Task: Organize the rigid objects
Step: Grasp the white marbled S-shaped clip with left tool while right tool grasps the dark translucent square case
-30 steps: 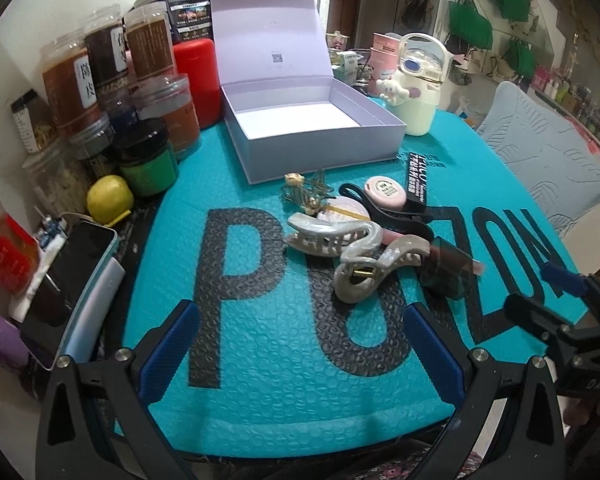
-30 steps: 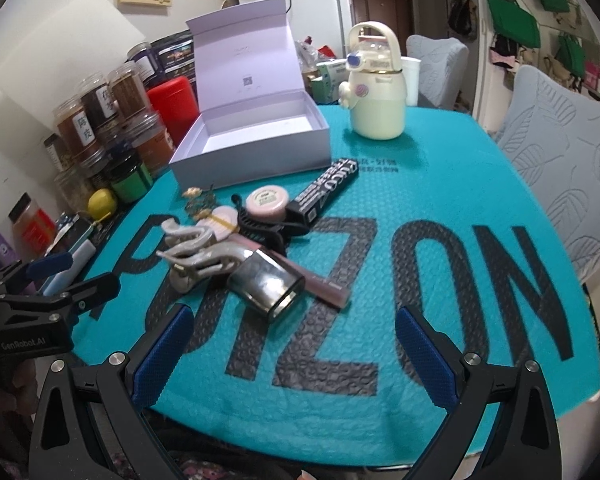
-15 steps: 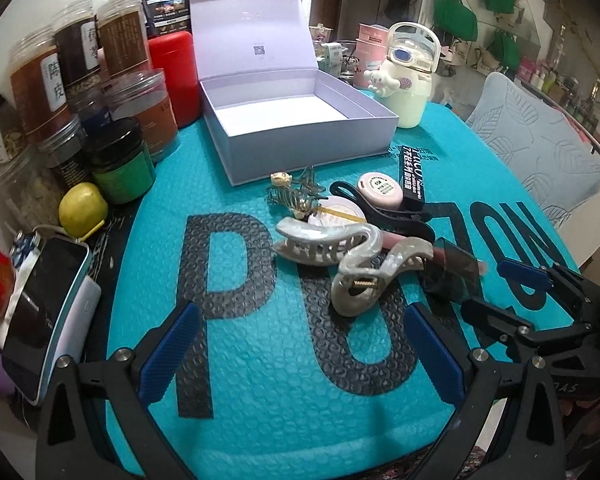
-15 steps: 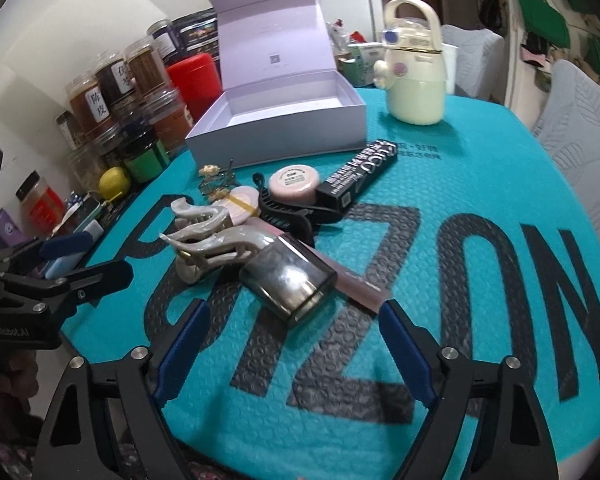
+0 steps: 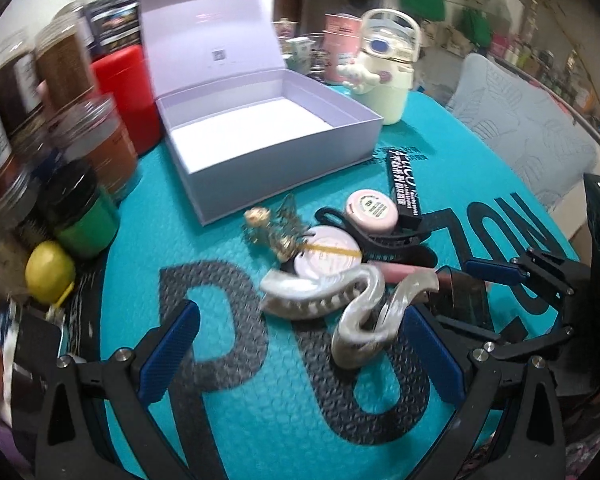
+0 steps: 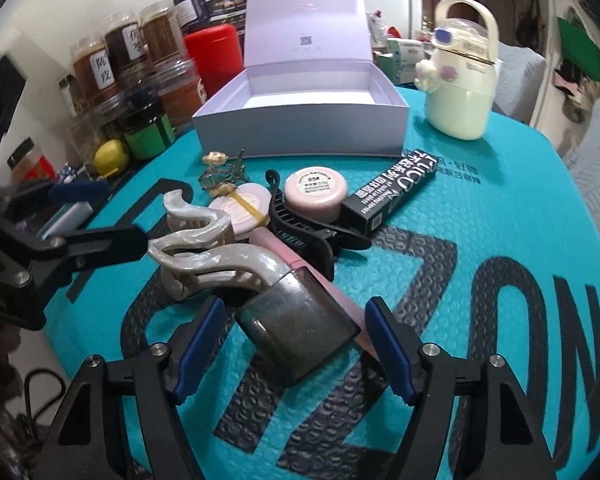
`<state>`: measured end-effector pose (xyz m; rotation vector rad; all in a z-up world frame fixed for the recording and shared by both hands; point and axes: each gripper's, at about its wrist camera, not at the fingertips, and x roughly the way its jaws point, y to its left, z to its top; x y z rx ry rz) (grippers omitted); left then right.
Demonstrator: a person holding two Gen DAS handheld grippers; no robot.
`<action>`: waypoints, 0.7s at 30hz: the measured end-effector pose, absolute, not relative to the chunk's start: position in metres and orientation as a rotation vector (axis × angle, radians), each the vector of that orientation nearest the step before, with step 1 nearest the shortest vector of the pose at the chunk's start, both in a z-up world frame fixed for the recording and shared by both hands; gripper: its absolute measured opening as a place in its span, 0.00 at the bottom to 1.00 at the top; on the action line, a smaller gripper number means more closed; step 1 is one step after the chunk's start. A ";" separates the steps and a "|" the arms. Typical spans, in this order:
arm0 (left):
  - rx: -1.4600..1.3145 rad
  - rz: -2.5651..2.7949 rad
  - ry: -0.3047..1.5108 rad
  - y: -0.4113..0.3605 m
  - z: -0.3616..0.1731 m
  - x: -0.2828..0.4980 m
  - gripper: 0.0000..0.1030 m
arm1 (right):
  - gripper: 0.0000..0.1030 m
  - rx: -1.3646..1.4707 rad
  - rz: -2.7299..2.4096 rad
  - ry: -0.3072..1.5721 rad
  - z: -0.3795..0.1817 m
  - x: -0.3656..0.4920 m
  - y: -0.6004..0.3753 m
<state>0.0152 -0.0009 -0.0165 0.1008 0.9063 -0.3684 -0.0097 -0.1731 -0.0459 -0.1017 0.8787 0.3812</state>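
At the left edge of the counter point(image 6: 500, 208), which is covered by a teal bubble mat, a cluster of lidded jars point(image 6: 140, 60) and a small yellow round object point(image 6: 111, 153) are seen in front of a red canister point(image 6: 214, 60). The left tongs point(image 5: 300, 360) are held with their blue-padded fingers apart, nothing between them, low over the mat just short of the pearly hair claw point(image 5: 340, 304). Behind the pile, an open lavender box point(image 6: 300, 136) is seen with its lid raised upright and its interior bare. The pile itself lies in front of the box: a gold hairpin point(image 6: 220, 172), a round pink compact point(image 6: 244, 208) crossed by a yellow band, a black hair clip point(image 6: 300, 232), a pink jar point(image 6: 315, 192) and a black carton point(image 6: 396, 188). The right tongs point(image 6: 292, 348) are spread apart on either side of a smoky translucent case point(image 6: 296, 328), which rests on the mat touching the claw. Whether the pads touch it cannot be told. To the right, a cream bottle point(image 6: 460, 100) stands beside the box.
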 end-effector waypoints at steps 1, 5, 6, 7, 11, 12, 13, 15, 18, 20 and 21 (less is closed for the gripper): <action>0.112 -0.380 0.904 -0.003 -0.016 0.017 1.00 | 0.66 -0.112 0.384 0.880 -0.046 -0.009 -0.173; 0.135 -0.464 0.917 -0.015 -0.016 0.028 1.00 | 0.59 -0.155 0.405 0.877 -0.047 -0.009 -0.170; 0.137 -0.489 0.924 -0.018 -0.016 0.031 1.00 | 0.59 -0.161 0.409 0.881 -0.047 -0.009 -0.170; 0.141 -0.508 0.930 -0.021 -0.017 0.034 1.00 | 0.59 -0.166 0.413 0.882 -0.046 -0.009 -0.170; 0.174 -0.586 0.952 -0.031 -0.022 0.044 1.00 | 0.59 -0.164 0.424 0.886 -0.045 -0.011 -0.173; 0.181 -0.602 0.956 -0.033 -0.023 0.046 1.00 | 0.59 -0.150 0.426 0.887 -0.044 -0.012 -0.176; 0.188 -0.616 0.961 -0.035 -0.024 0.048 1.00 | 0.59 -0.143 0.425 0.887 -0.043 -0.012 -0.178; 0.204 -0.650 0.974 -0.040 -0.027 0.052 1.00 | 0.59 -0.132 0.413 0.882 -0.041 -0.014 -0.184; 0.242 -0.673 1.001 -0.047 -0.032 0.055 1.00 | 0.59 -0.112 0.393 0.872 -0.036 -0.017 -0.192; 0.277 -0.671 1.011 -0.052 -0.036 0.055 1.00 | 0.59 -0.105 0.380 0.869 -0.035 -0.018 -0.197; 0.297 -0.668 1.018 -0.055 -0.038 0.055 1.00 | 0.59 -0.103 0.373 0.867 -0.034 -0.019 -0.198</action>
